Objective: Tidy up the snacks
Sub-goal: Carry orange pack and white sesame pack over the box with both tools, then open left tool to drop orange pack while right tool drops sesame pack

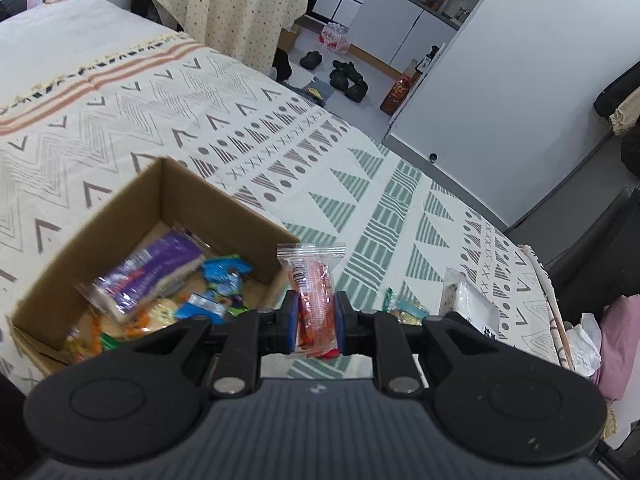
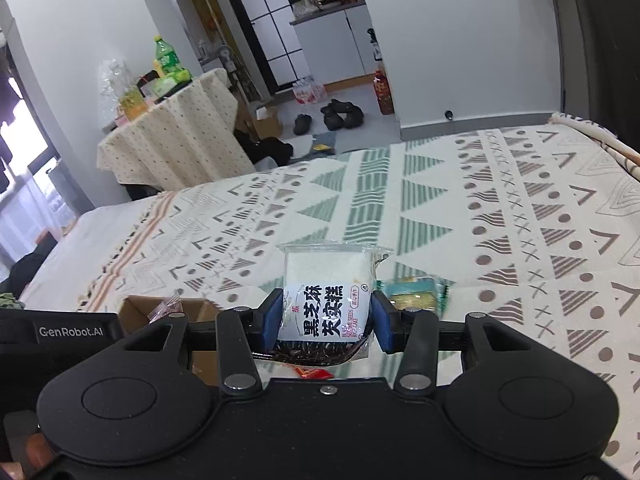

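Left gripper (image 1: 316,322) clamps a red packet (image 1: 314,300) just beside the box (image 1: 208,200). Right gripper (image 2: 326,320) clamps a rice cake (image 2: 326,300) above the bed (image 2: 520,220). Step: loading. Next: carry each over the box, release.

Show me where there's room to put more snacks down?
The patterned blanket lies bare beyond the brown cardboard box, toward the striped edge. The box floor is crowded with wrappers, and the green packet takes a patch beside the white rice cake pack.
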The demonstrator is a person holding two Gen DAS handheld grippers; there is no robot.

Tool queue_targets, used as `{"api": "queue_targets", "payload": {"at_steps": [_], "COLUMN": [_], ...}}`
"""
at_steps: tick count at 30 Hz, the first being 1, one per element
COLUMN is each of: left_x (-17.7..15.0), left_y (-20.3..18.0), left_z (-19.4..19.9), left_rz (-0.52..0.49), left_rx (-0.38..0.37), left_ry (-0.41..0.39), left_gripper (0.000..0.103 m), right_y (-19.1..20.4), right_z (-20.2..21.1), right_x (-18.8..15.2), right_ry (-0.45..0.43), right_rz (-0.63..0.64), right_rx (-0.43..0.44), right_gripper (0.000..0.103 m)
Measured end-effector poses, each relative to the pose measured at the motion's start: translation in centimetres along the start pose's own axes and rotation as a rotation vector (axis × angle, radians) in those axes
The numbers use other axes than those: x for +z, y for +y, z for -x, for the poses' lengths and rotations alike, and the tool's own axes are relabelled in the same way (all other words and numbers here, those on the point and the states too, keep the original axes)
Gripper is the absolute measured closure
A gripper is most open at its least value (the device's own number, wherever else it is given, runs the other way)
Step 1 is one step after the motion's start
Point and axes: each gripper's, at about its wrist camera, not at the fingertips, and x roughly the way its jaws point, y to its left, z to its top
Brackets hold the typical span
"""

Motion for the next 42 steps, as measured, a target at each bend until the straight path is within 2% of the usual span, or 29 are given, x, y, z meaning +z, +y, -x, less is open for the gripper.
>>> {"api": "queue_targets", "payload": {"at_steps": [13, 21, 31, 40, 42], "left_x": [1.8, 2.4, 2.9, 3.5, 3.9], "left_y": [3.9, 6.4, 9.3, 10.7, 10.7], "left_z": [3.6, 4.1, 2.4, -0.4, -1.0], "left_rz": [0.027, 0.053, 0.096, 0.109, 0.096], "left_rx": [0.039, 0.058, 0.068, 0.031, 0.029], "left_ry": [-0.065, -0.065, -0.027, 0.015, 0.017], "left_gripper": [0.086, 0.086, 0.085, 0.085, 0.079], "right_y": [3.5, 5.3, 6.4, 7.9, 8.3], "right_z": [1.5, 1.7, 0.7, -1.2, -1.7], "right_x": [-0.5, -1.0, -1.6, -2.2, -2.3], "right_ry": [-0.048, -0.068, -0.054, -0.026, -0.022], "right_rz": [0.032, 0.045, 0.045, 0.061, 0.069], "right_rx": [0.064, 0.102, 0.130, 0.137, 0.139], "right_gripper": [0.058, 0.058, 0.058, 0.058, 0.058]}}
